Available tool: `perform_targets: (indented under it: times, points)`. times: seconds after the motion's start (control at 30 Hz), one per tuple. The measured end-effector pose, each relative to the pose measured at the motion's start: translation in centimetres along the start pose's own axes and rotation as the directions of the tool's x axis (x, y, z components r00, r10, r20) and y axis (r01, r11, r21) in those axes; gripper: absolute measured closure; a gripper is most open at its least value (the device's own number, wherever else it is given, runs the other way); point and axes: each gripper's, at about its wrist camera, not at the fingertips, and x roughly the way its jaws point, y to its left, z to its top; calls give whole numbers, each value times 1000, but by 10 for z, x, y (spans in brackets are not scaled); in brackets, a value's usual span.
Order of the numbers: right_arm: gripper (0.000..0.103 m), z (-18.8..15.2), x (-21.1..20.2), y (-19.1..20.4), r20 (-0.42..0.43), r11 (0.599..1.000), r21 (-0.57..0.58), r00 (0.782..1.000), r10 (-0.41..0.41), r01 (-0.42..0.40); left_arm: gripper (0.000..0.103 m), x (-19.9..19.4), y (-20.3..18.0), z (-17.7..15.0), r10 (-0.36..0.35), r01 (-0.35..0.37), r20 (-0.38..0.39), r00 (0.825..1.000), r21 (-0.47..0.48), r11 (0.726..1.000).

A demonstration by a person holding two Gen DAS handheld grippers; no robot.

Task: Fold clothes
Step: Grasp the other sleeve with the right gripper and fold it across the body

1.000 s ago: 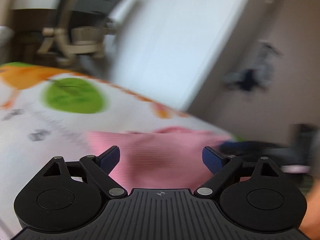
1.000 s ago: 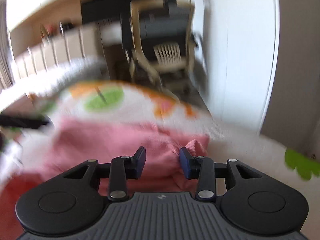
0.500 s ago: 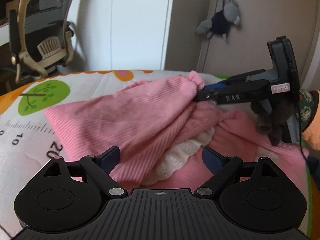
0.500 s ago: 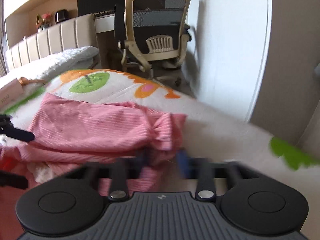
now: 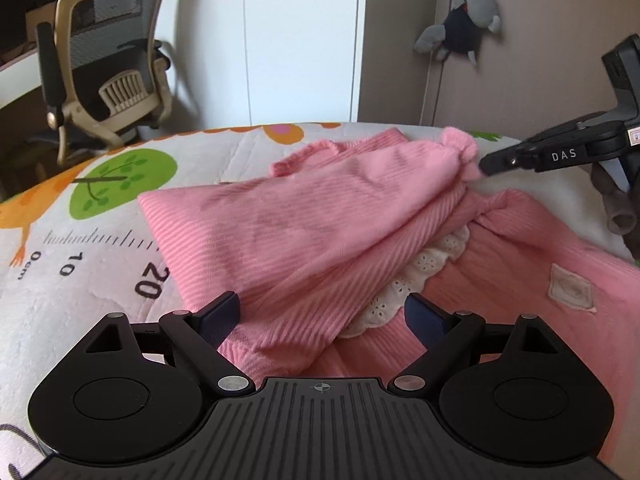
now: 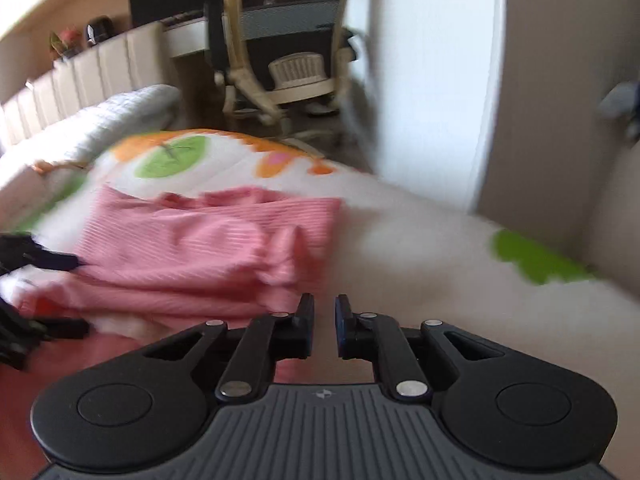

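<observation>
A pink ribbed garment (image 5: 320,220) lies on a printed blanket (image 5: 80,280), one sleeve folded across its body over a white lace trim (image 5: 412,276). My left gripper (image 5: 322,314) stands open just above the garment's near edge, with nothing between its fingers. In the left wrist view, the tip of my right gripper (image 5: 486,166) touches the sleeve's gathered cuff (image 5: 460,148). In the blurred right wrist view the right gripper (image 6: 324,314) has its jaws almost together, with no cloth in the narrow slit. The pink garment (image 6: 200,248) lies to its left.
A beige mesh office chair (image 5: 104,80) stands beyond the bed's far edge, beside white wardrobe doors (image 5: 300,40). A grey soft toy (image 5: 464,28) hangs on the wall at right. A white quilt (image 6: 100,128) lies by the padded headboard (image 6: 80,72).
The right gripper carried the sleeve cuff across the garment, then its jaws narrowed and it drew back to the right. The left gripper stayed open and has settled over the near edge.
</observation>
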Motion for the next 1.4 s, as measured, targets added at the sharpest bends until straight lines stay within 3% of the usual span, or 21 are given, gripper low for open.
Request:
perform_targets:
  times: [0.13, 0.23, 0.43, 0.53, 0.6, 0.67, 0.8, 0.83, 0.87, 0.9, 1.1, 1.23, 1.3, 1.4]
  points:
    - [89, 4, 16, 12, 13, 999, -51, 1000, 6, -5, 10, 2, 1, 0, 1, -1, -8, 1000, -2, 1000]
    - [76, 7, 31, 22, 18, 996, -91, 1000, 16, -14, 10, 3, 3, -1, 1, -1, -13, 1000, -5, 1000]
    - [75, 13, 58, 40, 27, 986, -166, 999, 30, -25, 9, -3, 10, -3, 9, -10, -27, 1000, -24, 1000]
    - [73, 17, 59, 41, 46, 984, -177, 999, 26, -18, 9, -16, 27, 5, -43, 43, 2, 999, -114, 993]
    - [57, 24, 46, 39, 85, 983, -180, 996, 40, -24, 8, -18, 42, 11, -65, 69, 28, 998, -196, 978]
    - [49, 26, 38, 32, 108, 985, -171, 994, 24, -5, 8, -21, 58, 18, -83, 95, 55, 995, -276, 956]
    - [52, 21, 34, 13, 84, 996, -74, 995, 49, -43, 8, 1, 77, 22, -28, 36, 28, 999, -362, 932]
    - [59, 18, 35, 10, 71, 996, -53, 995, 69, -66, 8, 7, 79, 23, -18, 22, 14, 1000, -372, 928]
    - [87, 15, 36, 7, 58, 996, -31, 994, 89, -88, 8, 13, 82, 23, -9, 8, 1, 1000, -382, 924]
    - [95, 11, 37, 5, 46, 994, -9, 993, 109, -109, 8, 17, 84, 24, 2, -4, -8, 1000, -385, 923]
    - [98, 50, 15, 35, 173, 986, -126, 976, 130, -109, 9, 26, 92, 26, 64, -72, -34, 997, -375, 924]
    - [98, 47, 50, 33, 76, 984, -174, 996, 38, -24, 7, 30, 98, 25, 102, -121, -74, 992, -334, 935]
    - [89, 36, 67, 27, 21, 984, -179, 1000, 0, 4, 7, 32, 101, 25, 92, -115, -83, 992, -329, 937]
    - [80, 32, 64, 18, 27, 986, -166, 1000, -9, 13, 7, 27, 105, 31, 99, -117, -70, 993, -325, 939]
